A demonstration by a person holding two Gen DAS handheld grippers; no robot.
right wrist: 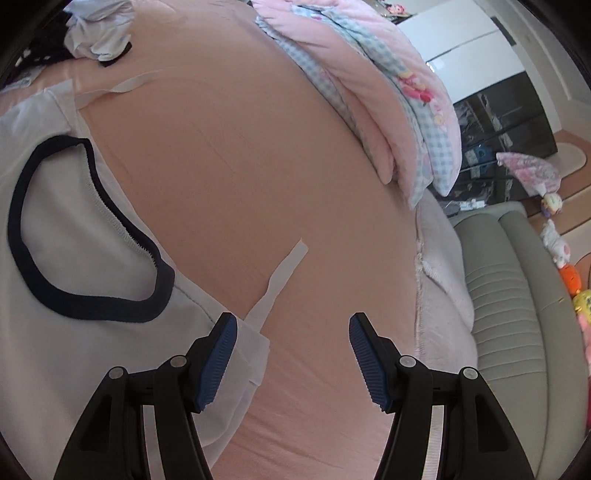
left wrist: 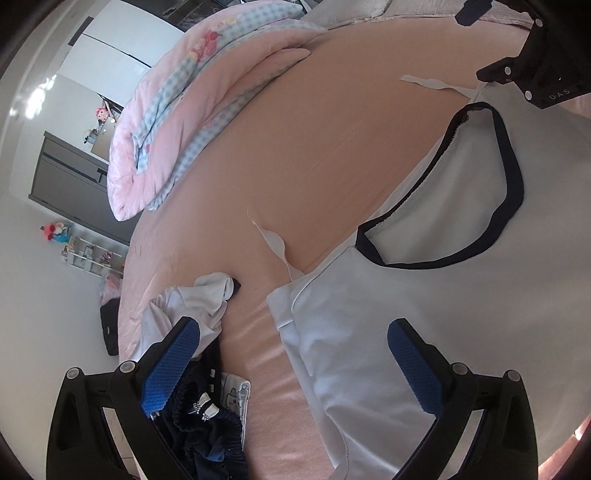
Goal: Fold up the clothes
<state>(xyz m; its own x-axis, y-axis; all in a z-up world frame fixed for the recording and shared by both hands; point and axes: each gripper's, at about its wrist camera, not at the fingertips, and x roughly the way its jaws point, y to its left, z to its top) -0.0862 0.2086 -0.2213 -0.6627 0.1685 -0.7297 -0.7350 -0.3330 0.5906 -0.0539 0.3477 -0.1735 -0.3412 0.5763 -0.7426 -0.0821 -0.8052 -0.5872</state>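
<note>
A white T-shirt (left wrist: 461, 295) with a dark navy collar (left wrist: 513, 184) lies flat on the pink bed sheet (left wrist: 314, 147). My left gripper (left wrist: 291, 350) is open and empty, hovering over one shoulder and sleeve edge of the shirt. My right gripper (right wrist: 291, 350) is open and empty above the other shoulder (right wrist: 243, 354); its left finger is over the fabric and its right finger over bare sheet. The shirt (right wrist: 74, 350) and its collar (right wrist: 92, 295) fill the left of the right wrist view. The right gripper's body shows at the top right of the left wrist view (left wrist: 532, 70).
A pile of white and dark navy clothes (left wrist: 199, 387) lies on the bed by my left gripper; it also shows in the right wrist view (right wrist: 96, 33). A rolled pink and blue-checked quilt (left wrist: 177, 122) lies along the far bed edge. A grey sofa (right wrist: 517, 314) stands beside the bed.
</note>
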